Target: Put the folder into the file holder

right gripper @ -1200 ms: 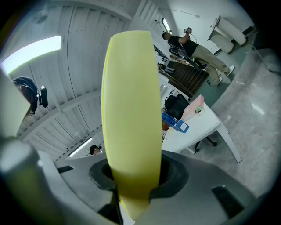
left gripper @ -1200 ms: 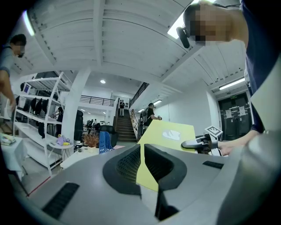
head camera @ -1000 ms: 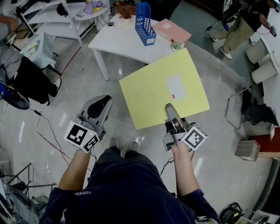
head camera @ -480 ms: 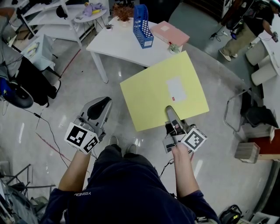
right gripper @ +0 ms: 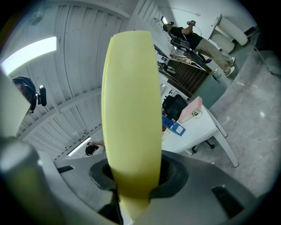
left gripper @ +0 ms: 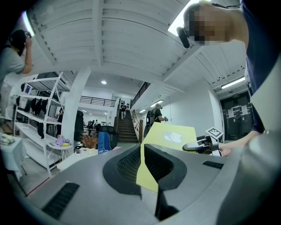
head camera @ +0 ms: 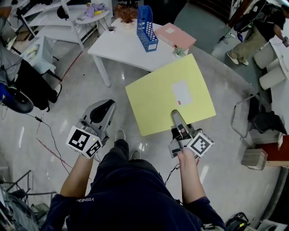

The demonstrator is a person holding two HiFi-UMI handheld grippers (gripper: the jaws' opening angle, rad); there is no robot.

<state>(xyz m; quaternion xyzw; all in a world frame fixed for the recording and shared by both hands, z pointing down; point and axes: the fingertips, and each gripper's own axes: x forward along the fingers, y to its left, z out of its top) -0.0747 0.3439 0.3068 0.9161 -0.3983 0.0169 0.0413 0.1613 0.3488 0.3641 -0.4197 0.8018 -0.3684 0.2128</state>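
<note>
My right gripper [head camera: 175, 113] is shut on the near edge of a yellow folder [head camera: 169, 94] with a white label, held flat and level above the floor. In the right gripper view the folder [right gripper: 131, 110] rises edge-on from between the jaws [right gripper: 134, 176]. My left gripper [head camera: 101, 110] is to the left of the folder and apart from it, open with nothing in it. The folder [left gripper: 171, 136] shows through its gap [left gripper: 147, 165]. The blue file holder [head camera: 148, 26] stands upright on a white table [head camera: 122, 45] ahead, also seen as the file holder [right gripper: 172, 124] in the right gripper view.
A pink folder [head camera: 175, 35] lies on the table to the right of the file holder, and a small plant [head camera: 127, 12] to its left. White shelving [head camera: 49, 18] stands at the far left. A chair [head camera: 253, 117] and a standing person [head camera: 253, 27] are on the right.
The person has taken a step, and the floor and table have shifted slightly in the head view. The right gripper keeps its hold on the folder. The left gripper looks the same.
</note>
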